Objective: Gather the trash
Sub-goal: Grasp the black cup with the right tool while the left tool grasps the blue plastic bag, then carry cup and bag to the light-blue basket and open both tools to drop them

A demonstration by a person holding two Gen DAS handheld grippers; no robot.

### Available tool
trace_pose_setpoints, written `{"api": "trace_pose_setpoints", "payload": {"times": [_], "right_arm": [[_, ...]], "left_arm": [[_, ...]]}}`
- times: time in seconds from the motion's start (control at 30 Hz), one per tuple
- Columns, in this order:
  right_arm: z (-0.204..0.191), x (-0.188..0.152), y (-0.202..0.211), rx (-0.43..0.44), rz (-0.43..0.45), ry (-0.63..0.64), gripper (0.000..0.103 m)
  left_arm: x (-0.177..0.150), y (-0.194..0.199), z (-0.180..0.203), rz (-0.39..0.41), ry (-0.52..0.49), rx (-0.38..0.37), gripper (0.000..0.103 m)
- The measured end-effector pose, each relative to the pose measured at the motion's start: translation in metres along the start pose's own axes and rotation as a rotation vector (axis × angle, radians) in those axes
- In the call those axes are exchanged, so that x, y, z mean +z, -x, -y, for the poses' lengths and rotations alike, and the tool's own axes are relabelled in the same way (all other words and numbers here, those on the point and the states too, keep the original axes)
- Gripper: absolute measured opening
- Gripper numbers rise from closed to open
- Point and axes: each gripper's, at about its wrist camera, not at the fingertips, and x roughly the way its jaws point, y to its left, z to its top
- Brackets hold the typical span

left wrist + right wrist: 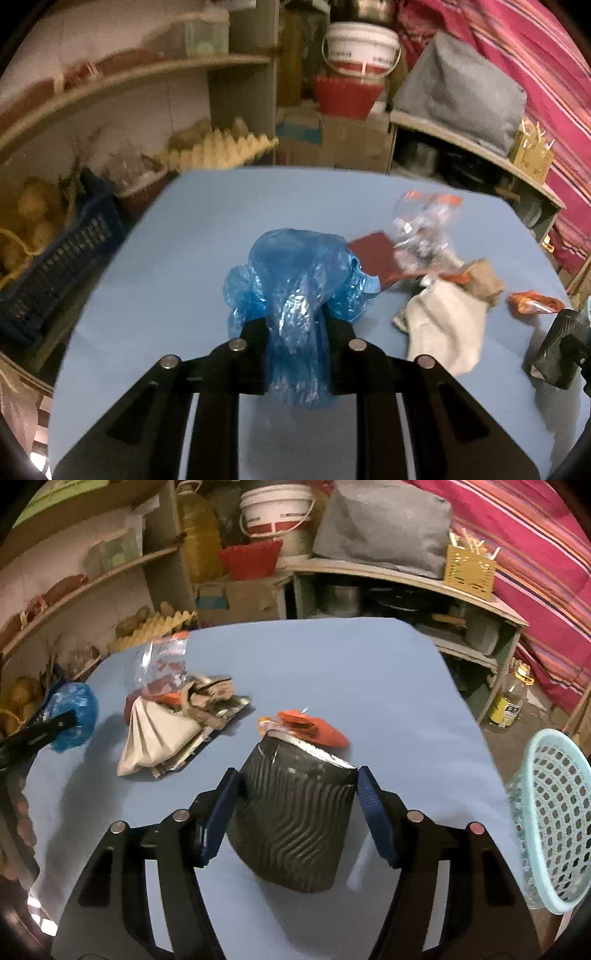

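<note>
My left gripper (297, 325) is shut on a crumpled blue plastic bag (295, 288), which bulges up between its jaws over the blue table (166, 277). The right wrist view shows the same blue bag (74, 709) at the far left. My right gripper (297, 779) is shut on a black ribbed cup (295, 819), its blue pads (221, 812) against both sides. The cup (554, 354) also shows at the left view's right edge. Behind it lies an orange wrapper (314, 727). A pile of cream paper (155, 738), brown scraps and a clear printed bag (162, 661) lies mid-table.
A light blue mesh basket (550, 830) stands at the table's right edge. A dark blue crate (62, 266) sits left of the table, with shelves behind. A plastic bottle (509, 701) stands on the floor at the right.
</note>
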Motion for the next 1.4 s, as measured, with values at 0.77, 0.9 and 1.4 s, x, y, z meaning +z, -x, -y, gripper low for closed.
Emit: {"api": "trace_pose_setpoints", "payload": {"times": [0.77, 0.9, 1.4], "right_arm": [[0.103, -0.018, 0.045, 0.002, 0.045, -0.129, 0.063], [0.125, -0.022, 0.056, -0.014, 0.060, -0.148, 0.063], [0.259, -0.051, 0.107, -0.147, 0.137, -0.354, 0.063]], "left_arm": [[0.003, 0.077, 0.155, 0.119, -0.136, -0.181, 0.020], [-0.002, 0.072, 0.177, 0.101, -0.152, -0.214, 0.019], [-0.034, 0.070, 0.319, 0.070, -0.267, -0.389, 0.019]]}}
